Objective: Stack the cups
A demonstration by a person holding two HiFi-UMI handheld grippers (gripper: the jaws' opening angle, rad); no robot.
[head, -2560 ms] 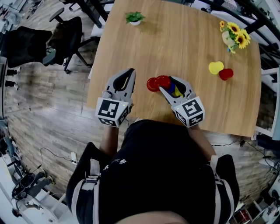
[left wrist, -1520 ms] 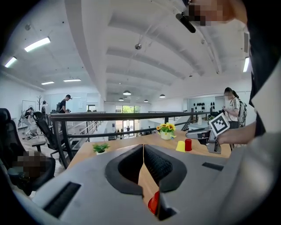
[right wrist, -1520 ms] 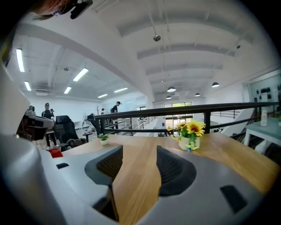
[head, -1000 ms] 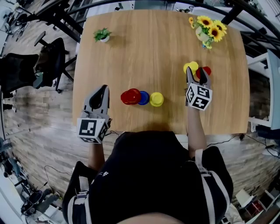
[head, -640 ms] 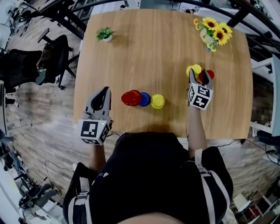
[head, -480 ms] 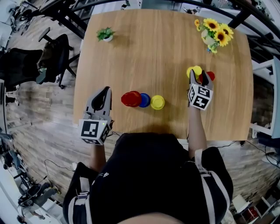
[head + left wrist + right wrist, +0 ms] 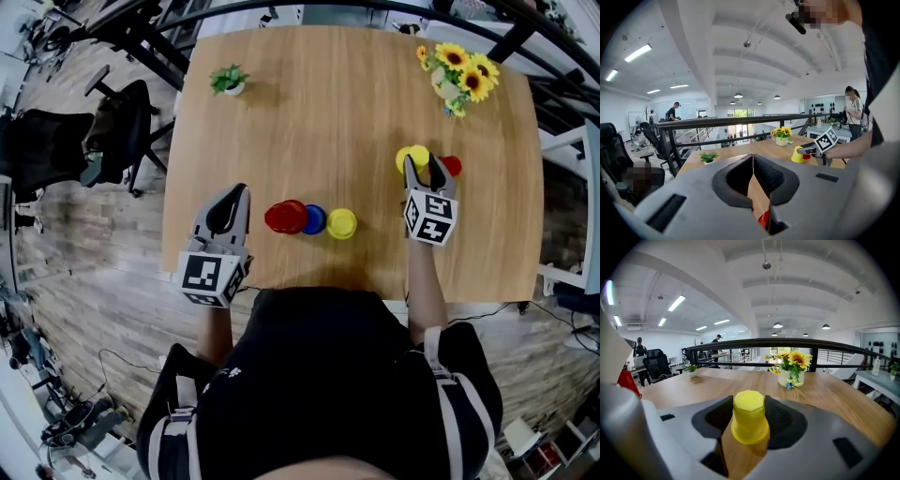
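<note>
A row of upside-down cups stands mid-table: a red cup (image 7: 285,217), a blue cup (image 7: 314,219) and a yellow cup (image 7: 341,223). Further right stand a second yellow cup (image 7: 412,157) and a second red cup (image 7: 451,166). My right gripper (image 7: 422,172) has its jaws against both sides of that second yellow cup (image 7: 749,422), which rests on the table. My left gripper (image 7: 232,199) hangs shut and empty left of the row. In the left gripper view a sliver of red cup (image 7: 763,219) shows below the jaws.
A vase of sunflowers (image 7: 459,77) stands at the far right corner of the wooden table (image 7: 328,103) and a small potted plant (image 7: 230,81) at the far left. An office chair (image 7: 112,122) stands off the table's left edge.
The right gripper left the cups at the table's middle and went to the yellow cup on the right. Over the last second both grippers have barely shifted.
</note>
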